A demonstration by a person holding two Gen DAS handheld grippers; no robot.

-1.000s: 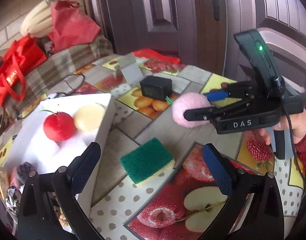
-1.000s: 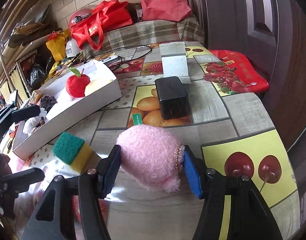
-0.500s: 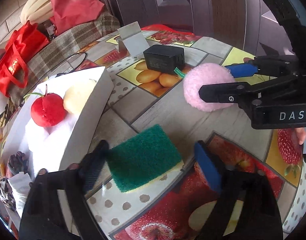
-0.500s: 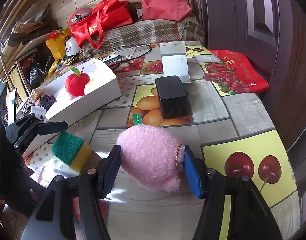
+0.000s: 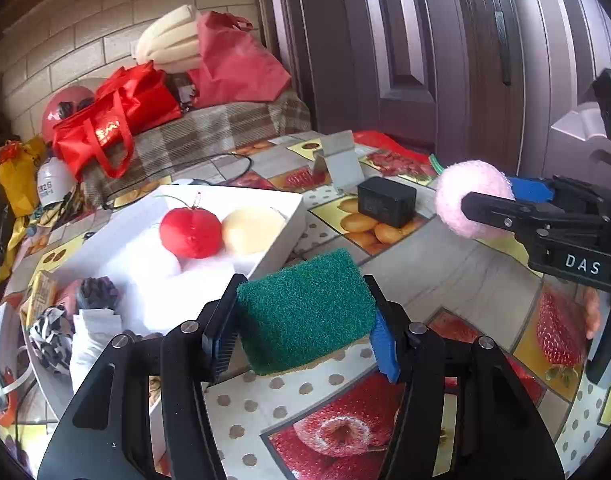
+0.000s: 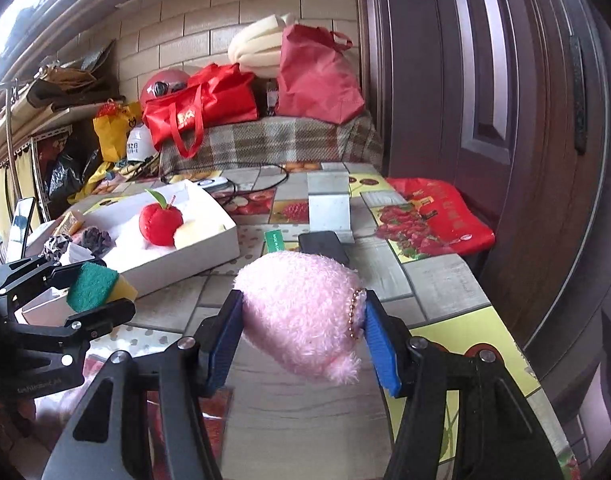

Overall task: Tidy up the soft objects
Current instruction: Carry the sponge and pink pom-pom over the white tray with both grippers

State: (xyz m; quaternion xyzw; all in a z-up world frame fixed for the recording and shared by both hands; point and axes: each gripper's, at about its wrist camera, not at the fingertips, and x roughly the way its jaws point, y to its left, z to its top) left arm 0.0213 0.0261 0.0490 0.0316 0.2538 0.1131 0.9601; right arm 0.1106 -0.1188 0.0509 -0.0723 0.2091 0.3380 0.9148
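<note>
A green-and-yellow sponge (image 5: 305,312) sits between the pads of my left gripper (image 5: 301,282), lifted just off the fruit-print table; the jaws are closing and press on both its sides. From the right wrist view the sponge (image 6: 91,286) hangs beside the white box (image 6: 185,256). My right gripper (image 6: 303,300) is shut on a fluffy pink plush toy (image 6: 301,312) with a bead chain, held above the table. The box (image 5: 281,248) holds a red plush apple (image 5: 190,232) and a pale yellow soft ball (image 5: 251,230).
A black adapter (image 5: 386,201) and a white stand (image 5: 341,160) sit behind the plush. A cable (image 5: 225,158) runs past the box. Red bags (image 5: 117,120) lie on a plaid cover at the back. Small clutter (image 5: 77,320) fills the box's near end. A dark door (image 6: 505,120) borders the table's right.
My left gripper moved in around the sponge, closed on it and lifted it. My right gripper raised the pink plush off the table.
</note>
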